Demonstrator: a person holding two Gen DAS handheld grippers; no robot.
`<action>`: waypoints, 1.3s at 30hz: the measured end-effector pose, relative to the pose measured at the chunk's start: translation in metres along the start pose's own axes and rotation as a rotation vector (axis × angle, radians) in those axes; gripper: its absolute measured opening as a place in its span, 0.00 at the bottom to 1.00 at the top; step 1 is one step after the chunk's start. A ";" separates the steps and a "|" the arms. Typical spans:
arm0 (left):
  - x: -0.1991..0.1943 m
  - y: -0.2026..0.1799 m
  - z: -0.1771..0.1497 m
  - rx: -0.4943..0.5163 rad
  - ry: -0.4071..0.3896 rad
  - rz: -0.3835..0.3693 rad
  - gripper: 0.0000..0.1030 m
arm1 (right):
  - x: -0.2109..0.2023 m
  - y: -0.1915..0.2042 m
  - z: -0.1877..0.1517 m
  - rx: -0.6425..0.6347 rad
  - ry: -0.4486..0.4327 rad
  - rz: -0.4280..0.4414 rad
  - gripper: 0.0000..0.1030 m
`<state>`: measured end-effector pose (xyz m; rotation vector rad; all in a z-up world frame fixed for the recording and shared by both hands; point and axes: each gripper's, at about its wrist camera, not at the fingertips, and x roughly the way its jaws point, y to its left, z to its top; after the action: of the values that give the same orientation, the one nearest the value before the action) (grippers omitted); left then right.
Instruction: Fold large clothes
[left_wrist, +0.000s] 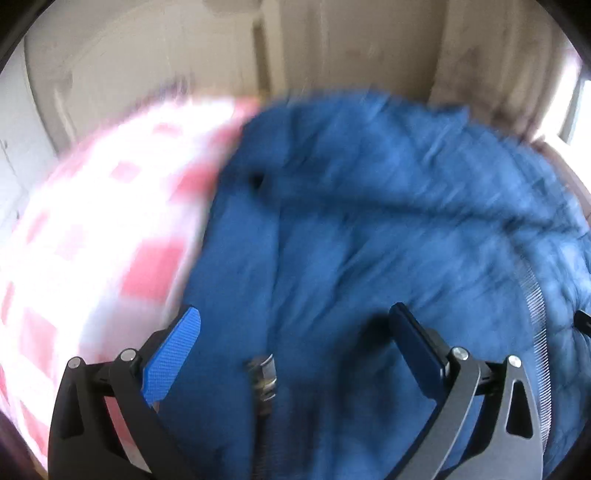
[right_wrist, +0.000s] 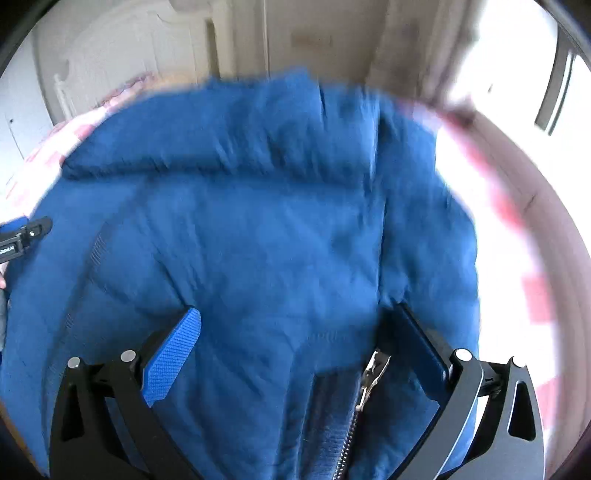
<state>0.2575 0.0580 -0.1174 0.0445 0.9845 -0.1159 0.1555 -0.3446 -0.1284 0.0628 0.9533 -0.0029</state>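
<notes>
Across the red-and-white checked cover (left_wrist: 110, 229) lies 1 blue padded jacket (right_wrist: 258, 240), filling most of both wrist views. Whether the cover dresses a bed or a desk cannot be told.

The left hand-held gripper (left_wrist: 295, 325) hangs over the jacket's left half with its jaws spread, holding nothing. The right hand-held gripper (right_wrist: 299, 321) hangs over the middle front, jaws likewise spread and empty. Both views are motion-blurred.

Handling, as a judgement:
- Quilted fill makes the jacket soft, bulky and springy; folds are likely to rebound unless pressed flat.
- The shell looks smooth and may slip between the pads.
- Weight is probably light.

Recommended holds: pinch a hem or outer side edge, where layers are thinnest. Avoid the metal zipper pull (right_wrist: 373, 373) and the zipper teeth (left_wrist: 532, 302), which are hard and may deflect the pads.
</notes>
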 end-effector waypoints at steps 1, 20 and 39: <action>-0.003 0.009 -0.001 -0.029 -0.009 -0.031 0.98 | -0.004 -0.003 0.000 0.018 -0.009 0.013 0.96; -0.053 -0.050 -0.048 0.182 -0.087 -0.014 0.98 | -0.031 0.069 -0.028 -0.204 -0.019 0.098 0.95; -0.111 -0.026 -0.115 0.117 -0.170 -0.112 0.98 | -0.072 0.085 -0.085 -0.360 -0.094 0.180 0.95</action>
<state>0.0980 0.0507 -0.0880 0.0852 0.8095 -0.2754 0.0465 -0.2567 -0.1143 -0.1829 0.8391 0.3289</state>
